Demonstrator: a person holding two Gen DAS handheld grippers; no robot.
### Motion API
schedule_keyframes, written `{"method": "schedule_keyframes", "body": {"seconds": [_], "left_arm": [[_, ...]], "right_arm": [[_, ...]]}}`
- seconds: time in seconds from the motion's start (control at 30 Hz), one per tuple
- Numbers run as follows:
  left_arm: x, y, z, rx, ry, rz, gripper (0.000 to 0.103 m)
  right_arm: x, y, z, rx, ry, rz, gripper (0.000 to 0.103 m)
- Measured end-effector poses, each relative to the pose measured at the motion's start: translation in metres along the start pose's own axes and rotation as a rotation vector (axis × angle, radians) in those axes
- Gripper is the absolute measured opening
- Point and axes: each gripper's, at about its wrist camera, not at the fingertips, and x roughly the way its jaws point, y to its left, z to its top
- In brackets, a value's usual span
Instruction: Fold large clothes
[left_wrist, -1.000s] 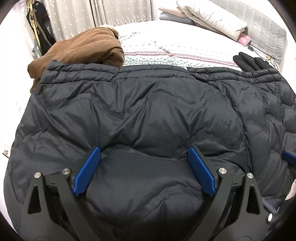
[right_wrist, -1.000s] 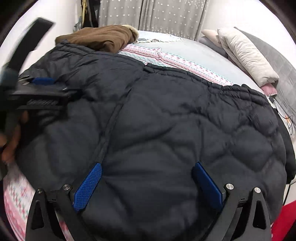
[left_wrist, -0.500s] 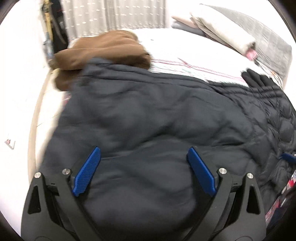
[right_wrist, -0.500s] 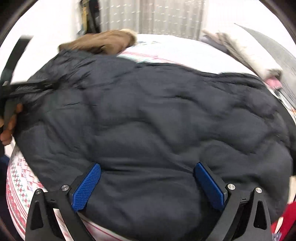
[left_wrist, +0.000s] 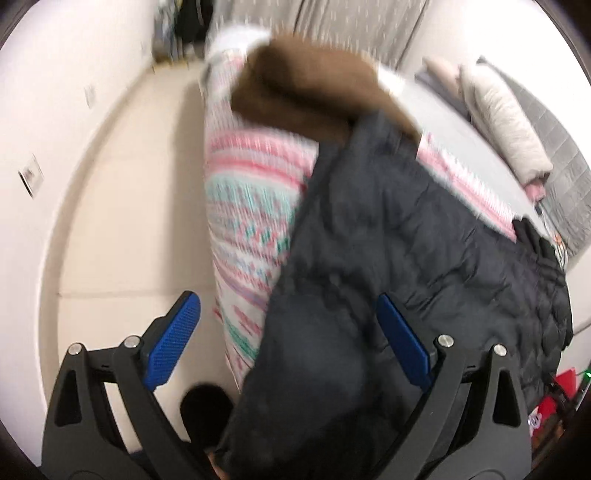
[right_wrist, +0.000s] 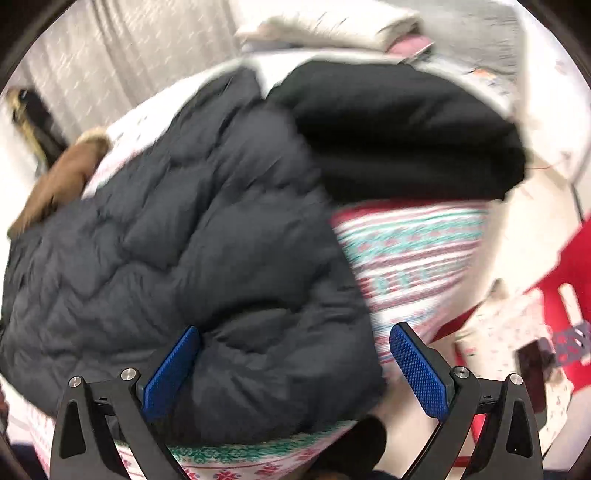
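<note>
Across the patterned bedspread (left_wrist: 251, 206) the dark puffer jacket (left_wrist: 388, 258) lies spread, near a brown coat (left_wrist: 306, 92) and a black garment (right_wrist: 406, 133). Both frames are blurred. To fold well, each gripper should probably pinch an outer edge, not the puffy middle, and lift both sides evenly. The left gripper (left_wrist: 288, 343) hangs over the jacket's left edge, wide open and empty; the right gripper (right_wrist: 295, 369) hangs over its right edge, likewise spread, holding nothing.
</note>
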Motion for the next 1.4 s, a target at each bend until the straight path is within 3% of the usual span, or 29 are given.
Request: {"method": "schedule_keyframes", "body": {"seconds": [0.07, 0.13, 0.2, 0.3, 0.43, 0.53, 0.7, 0.8, 0.9, 1.0, 1.1, 1.2, 1.23, 1.3, 1.33, 1.4], "left_arm": [[-0.022, 0.002, 0.007, -0.007, -0.073, 0.004, 0.097], [-0.049, -0.003, 0.01, -0.006, -0.187, 0.02, 0.097], [-0.059, -0.023, 0.009, 0.049, -0.221, 0.0, 0.097], [-0.05, -0.077, -0.006, 0.229, -0.148, -0.083, 0.097], [-0.031, -0.156, -0.045, 0.484, -0.101, -0.087, 0.097], [-0.013, -0.214, -0.073, 0.687, -0.074, -0.058, 0.097], [0.012, -0.263, -0.097, 0.828, 0.022, -0.031, 0.097], [0.024, -0.271, -0.101, 0.839, 0.056, 0.014, 0.097], [0.027, -0.269, -0.098, 0.809, 0.089, -0.015, 0.097], [0.021, -0.262, -0.092, 0.783, 0.094, -0.045, 0.097], [0.027, -0.264, -0.097, 0.801, 0.091, -0.031, 0.097], [0.031, -0.269, -0.107, 0.813, 0.087, -0.022, 0.097], [0.031, -0.27, -0.108, 0.812, 0.089, -0.023, 0.097], [0.032, -0.269, -0.107, 0.799, 0.101, -0.033, 0.097], [0.033, -0.269, -0.105, 0.796, 0.107, -0.04, 0.097], [0.031, -0.268, -0.1, 0.782, 0.13, -0.078, 0.097]], "right_arm": [[-0.015, -0.012, -0.002, 0.052, -0.05, 0.02, 0.102], [-0.024, -0.024, -0.01, 0.142, -0.061, 0.101, 0.102], [-0.024, -0.036, -0.019, 0.229, -0.043, 0.179, 0.102], [-0.026, -0.032, -0.038, 0.264, -0.052, 0.249, 0.102], [-0.025, -0.012, -0.052, 0.237, -0.066, 0.343, 0.102], [-0.025, 0.006, -0.057, 0.185, -0.073, 0.35, 0.102], [-0.03, 0.026, -0.049, 0.164, -0.172, 0.381, 0.102], [-0.03, 0.019, -0.042, 0.21, -0.22, 0.42, 0.102], [-0.014, 0.016, -0.043, 0.261, -0.181, 0.425, 0.102], [-0.004, 0.008, -0.046, 0.329, -0.162, 0.453, 0.095], [-0.006, 0.005, -0.043, 0.372, -0.195, 0.476, 0.094], [-0.007, 0.014, -0.039, 0.356, -0.223, 0.446, 0.094], [-0.007, 0.014, -0.038, 0.354, -0.227, 0.434, 0.089], [-0.006, 0.015, -0.035, 0.368, -0.238, 0.398, 0.059], [-0.008, 0.009, -0.036, 0.385, -0.25, 0.398, 0.032], [-0.017, 0.0, -0.032, 0.416, -0.279, 0.457, 0.021]]}}
